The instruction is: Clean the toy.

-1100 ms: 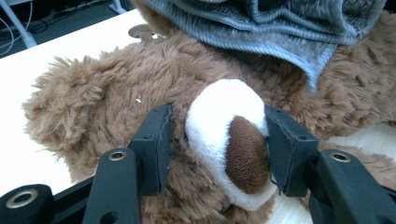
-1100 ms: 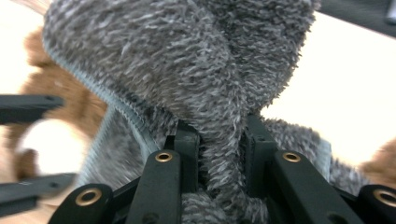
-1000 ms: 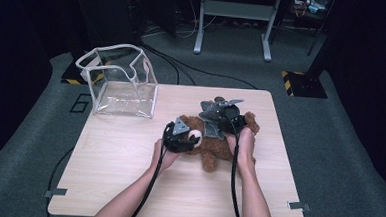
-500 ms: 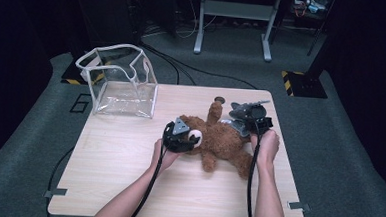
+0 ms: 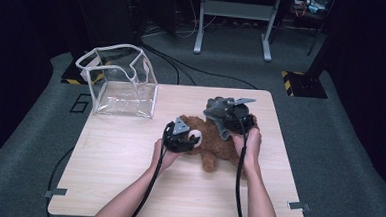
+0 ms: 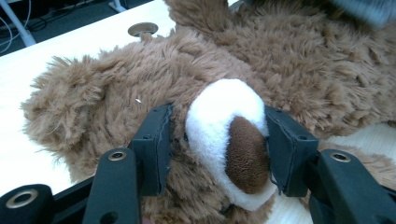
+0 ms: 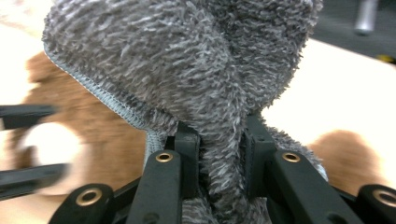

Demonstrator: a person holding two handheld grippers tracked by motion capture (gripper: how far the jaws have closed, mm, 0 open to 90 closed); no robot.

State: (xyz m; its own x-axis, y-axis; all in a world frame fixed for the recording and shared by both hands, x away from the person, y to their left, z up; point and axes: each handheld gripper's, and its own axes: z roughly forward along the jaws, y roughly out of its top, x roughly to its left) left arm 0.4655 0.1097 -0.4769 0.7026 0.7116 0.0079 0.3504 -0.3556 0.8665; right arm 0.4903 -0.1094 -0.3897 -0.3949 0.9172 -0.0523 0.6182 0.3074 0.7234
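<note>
A brown teddy bear [image 5: 210, 142] lies on the wooden table [image 5: 127, 180] with its white muzzle [image 6: 224, 126] up. My left gripper [image 5: 190, 137] is shut on the bear's head, one pad on each side of the muzzle, as the left gripper view [image 6: 217, 144] shows. My right gripper [image 5: 232, 119] hangs just above the bear's far side, shut on a fold of grey fleece cloth [image 5: 220, 111]. In the right gripper view the cloth [image 7: 187, 70] bunches up from between the jaws [image 7: 222, 154] and hides most of the bear.
A clear plastic bag [image 5: 120, 82] with white trim stands open at the table's back left corner. A round hole [image 6: 142, 29] sits in the tabletop beyond the bear. Bare table lies in front of both hands.
The right gripper, still shut on the grey cloth, swung out to the right and has come back left over the bear. The left gripper has kept still on the bear's head.
</note>
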